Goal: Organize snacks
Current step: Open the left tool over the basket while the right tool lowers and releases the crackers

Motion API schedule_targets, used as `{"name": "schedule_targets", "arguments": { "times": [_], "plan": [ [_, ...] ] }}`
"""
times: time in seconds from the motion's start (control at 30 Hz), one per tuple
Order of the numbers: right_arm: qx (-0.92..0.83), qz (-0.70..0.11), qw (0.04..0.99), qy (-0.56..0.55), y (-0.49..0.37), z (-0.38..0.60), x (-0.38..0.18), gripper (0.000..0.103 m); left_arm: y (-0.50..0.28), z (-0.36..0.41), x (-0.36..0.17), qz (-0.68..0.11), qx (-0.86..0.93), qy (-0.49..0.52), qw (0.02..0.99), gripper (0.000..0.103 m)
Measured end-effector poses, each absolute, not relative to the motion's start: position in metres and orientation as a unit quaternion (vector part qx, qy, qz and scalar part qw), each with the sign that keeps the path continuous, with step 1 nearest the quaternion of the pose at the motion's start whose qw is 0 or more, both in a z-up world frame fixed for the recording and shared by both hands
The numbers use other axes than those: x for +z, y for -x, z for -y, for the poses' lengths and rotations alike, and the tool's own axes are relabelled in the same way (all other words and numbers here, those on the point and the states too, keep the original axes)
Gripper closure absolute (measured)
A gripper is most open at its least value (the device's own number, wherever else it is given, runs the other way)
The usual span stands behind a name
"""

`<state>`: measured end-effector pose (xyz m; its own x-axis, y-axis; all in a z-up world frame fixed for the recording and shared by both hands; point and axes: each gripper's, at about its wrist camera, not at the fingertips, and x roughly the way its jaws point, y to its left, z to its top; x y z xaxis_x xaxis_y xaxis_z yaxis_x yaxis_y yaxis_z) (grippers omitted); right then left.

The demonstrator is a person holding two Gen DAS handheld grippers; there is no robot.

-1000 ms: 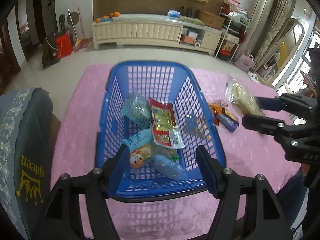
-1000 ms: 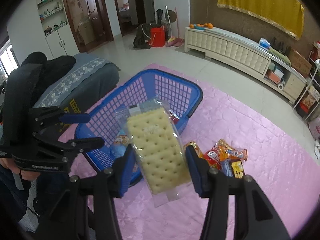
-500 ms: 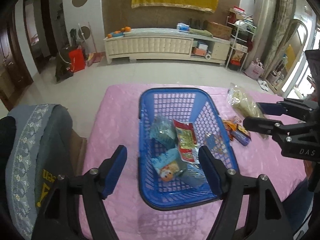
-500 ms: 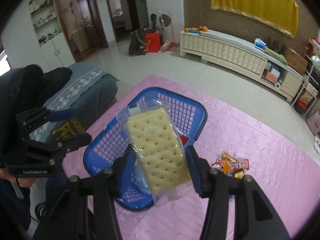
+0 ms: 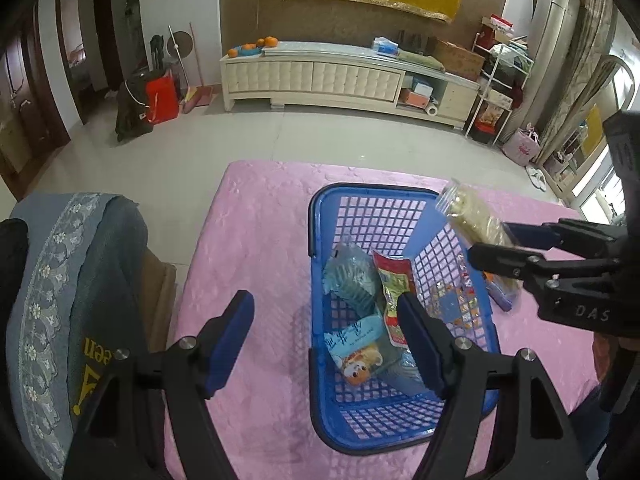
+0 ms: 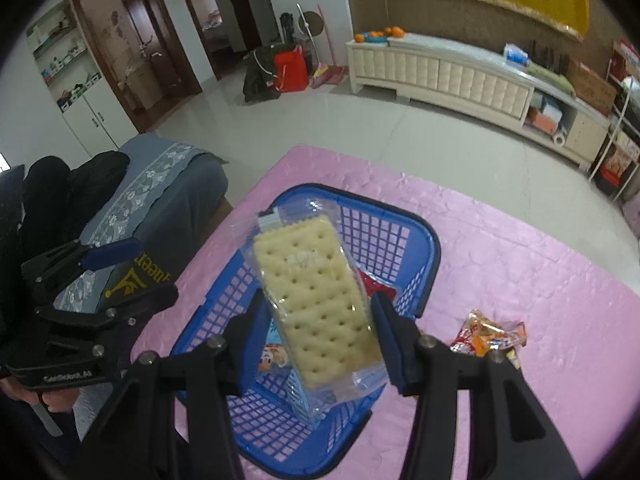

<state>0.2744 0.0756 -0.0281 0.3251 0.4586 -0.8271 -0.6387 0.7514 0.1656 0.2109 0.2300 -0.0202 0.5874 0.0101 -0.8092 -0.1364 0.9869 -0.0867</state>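
Observation:
A blue plastic basket (image 5: pixel 320 216) (image 6: pixel 432 248) stands on the pink tablecloth (image 5: pixel 256 216) and holds several snack packets (image 5: pixel 360 344). My right gripper (image 6: pixel 316 320) is shut on a clear-wrapped cracker pack (image 6: pixel 316 296), which hangs over the basket; in the left wrist view that pack (image 5: pixel 476 220) sits above the basket's right rim, held by the right gripper (image 5: pixel 500 242). My left gripper (image 5: pixel 324 312) is open and holds nothing, above the cloth at the basket's left wall; the right wrist view shows it (image 6: pixel 132 268) left of the basket.
A small pile of loose snack packets (image 6: pixel 488 336) lies on the cloth right of the basket. A grey-blue covered chair (image 5: pixel 76 288) stands against the table's left edge. Beyond the table are tiled floor and a long white cabinet (image 5: pixel 344 76).
The cracker pack and right gripper have moved left from above the loose snacks to over the basket. My left gripper has drifted left, off the basket's middle to its left side.

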Motion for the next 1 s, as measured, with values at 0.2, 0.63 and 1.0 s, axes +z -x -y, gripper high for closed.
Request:
{"name": "schedule_targets", "arguments": {
  "times": [0.2, 0.63, 1.0],
  "plan": [
    [0.327, -0.489, 0.803, 0.095, -0.292, -0.086, -0.045, 0.047, -0.229, -0.236, -0.035, -0.465, 0.042, 0.074, 0.881, 0.031],
    [0.293, -0.456, 0.823, 0.168, -0.303, -0.115, -0.062, 0.037, -0.242, -0.241, -0.053, -0.478, 0.030, 0.096, 0.872, 0.031],
    [0.273, -0.464, 0.831, 0.139, -0.300, -0.085, -0.056, 0.011, -0.227, -0.230, -0.040, -0.465, 0.028, 0.087, 0.880, 0.031]
  ]
}}
